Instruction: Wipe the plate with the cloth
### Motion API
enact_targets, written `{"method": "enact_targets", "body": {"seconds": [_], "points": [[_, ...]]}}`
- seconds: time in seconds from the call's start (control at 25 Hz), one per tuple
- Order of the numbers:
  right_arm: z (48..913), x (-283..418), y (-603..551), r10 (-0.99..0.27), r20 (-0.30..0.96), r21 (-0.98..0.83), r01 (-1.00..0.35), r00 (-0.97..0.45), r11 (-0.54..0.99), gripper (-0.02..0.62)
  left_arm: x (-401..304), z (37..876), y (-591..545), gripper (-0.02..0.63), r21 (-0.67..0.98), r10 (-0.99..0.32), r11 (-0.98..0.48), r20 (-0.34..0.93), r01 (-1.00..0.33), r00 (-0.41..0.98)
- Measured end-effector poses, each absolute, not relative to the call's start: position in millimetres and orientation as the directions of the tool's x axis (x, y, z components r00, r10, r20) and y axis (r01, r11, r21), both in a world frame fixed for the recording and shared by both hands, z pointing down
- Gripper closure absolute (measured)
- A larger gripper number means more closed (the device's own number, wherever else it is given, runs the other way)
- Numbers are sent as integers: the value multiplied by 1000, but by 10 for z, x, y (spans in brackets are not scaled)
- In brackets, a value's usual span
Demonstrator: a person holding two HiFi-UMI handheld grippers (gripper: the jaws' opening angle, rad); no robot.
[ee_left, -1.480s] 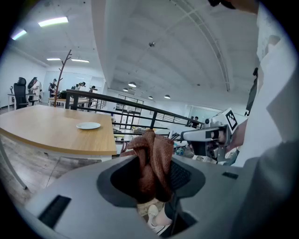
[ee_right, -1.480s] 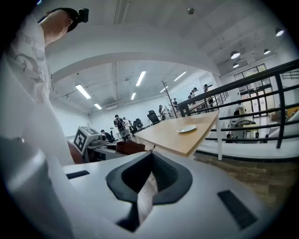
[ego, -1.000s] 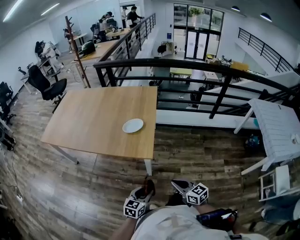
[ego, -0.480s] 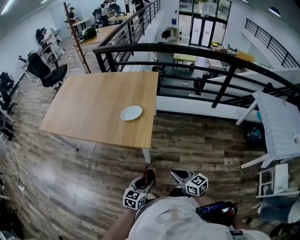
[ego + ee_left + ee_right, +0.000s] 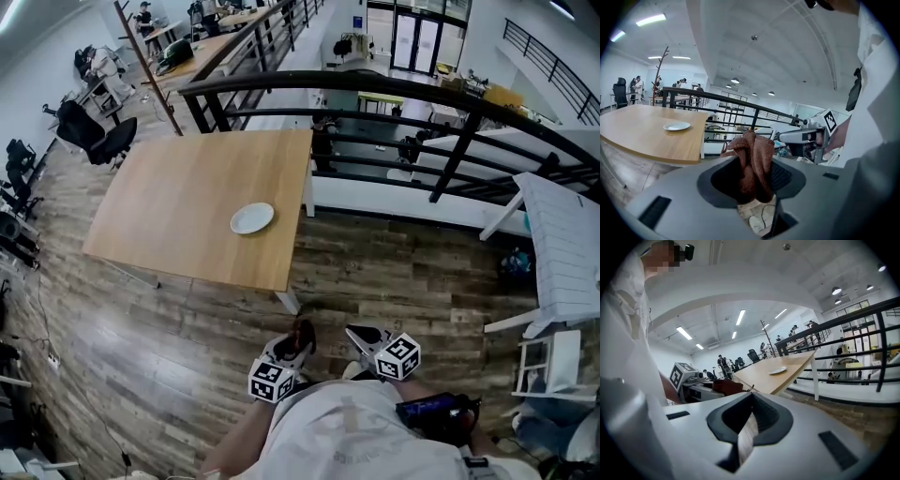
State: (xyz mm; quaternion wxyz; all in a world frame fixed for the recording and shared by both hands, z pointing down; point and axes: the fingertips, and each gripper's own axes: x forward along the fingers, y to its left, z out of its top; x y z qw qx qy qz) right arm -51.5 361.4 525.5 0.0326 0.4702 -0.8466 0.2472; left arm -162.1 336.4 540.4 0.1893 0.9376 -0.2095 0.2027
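Plate [image 5: 252, 217]: small, white and round. It lies flat on the bench, near the right-hand edge of the top as seen from the head view, well apart from both tools.
Bench [image 5: 169, 211]: a pale wooden top on thin legs. It stands on the floor [image 5: 403, 272], which is made of dark, weathered planks.
Cloth [image 5: 753, 159]: rust-brown and bunched into thick folds. It stands up out of the left tool and does not touch the plate or the bench.
Left tool [image 5: 299, 337]: held low, close to the person's body and well short of the bench's near edge. Its jaws are pinching the cloth between them.
Right tool [image 5: 362, 335]: held just beside the left tool, at about the same height. Its jaws are pressed almost together, with only a thin slit between them and nothing in it.
Person [image 5: 347, 436]: stands on the plank floor in a light-coloured top, with both tools held out in front.
Railing [image 5: 450, 112]: black metal. It curves past the far right corner of the bench, with a lower level visible beyond it.
Office chair [image 5: 94, 136]: black. It stands on the floor to the left of the bench.
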Motion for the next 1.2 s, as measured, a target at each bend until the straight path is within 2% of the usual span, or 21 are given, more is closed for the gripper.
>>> {"method": "enact_targets", "body": {"seconds": [0.44,0.72,1.2], "points": [[5197,161,3565,-782,263,-369,-808,-565,459,581,-1019,5364,3327,436,219,-363,-832,479,-509,799],[5272,321,3485,-804,245,-398,-812,-542,426,581,-963,5360,3174,436,221,-368,-823,494,-523,788],[5344,663,2662,-830,247,-464,-813,-500,351,581,-516,5619,2400,436,265,-276,-852,506,-452,817]]}}
